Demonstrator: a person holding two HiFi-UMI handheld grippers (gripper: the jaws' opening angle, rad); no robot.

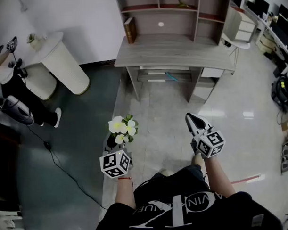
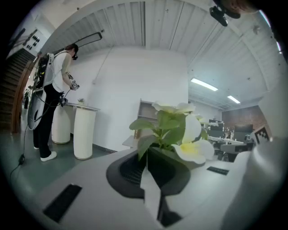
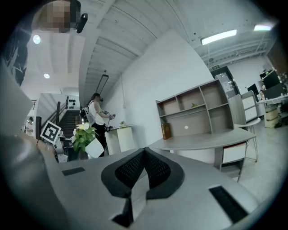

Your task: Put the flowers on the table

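Observation:
A small pot of white flowers with green leaves is held out over the floor, with my left gripper shut on the pot. In the left gripper view the flowers rise right above the closed jaws of the left gripper, which pinch the pot's rim. My right gripper is shut and holds nothing; its dark pads meet in the right gripper view. The grey wooden table stands ahead, across a stretch of floor. From the right gripper view the flowers show at the left and the table at the right.
A shelf unit sits on the table's back, with a book leaning at its left. Two white cylindrical pedestals stand at the far left, with another person beside them. A chair is right of the table. A cable runs across the floor.

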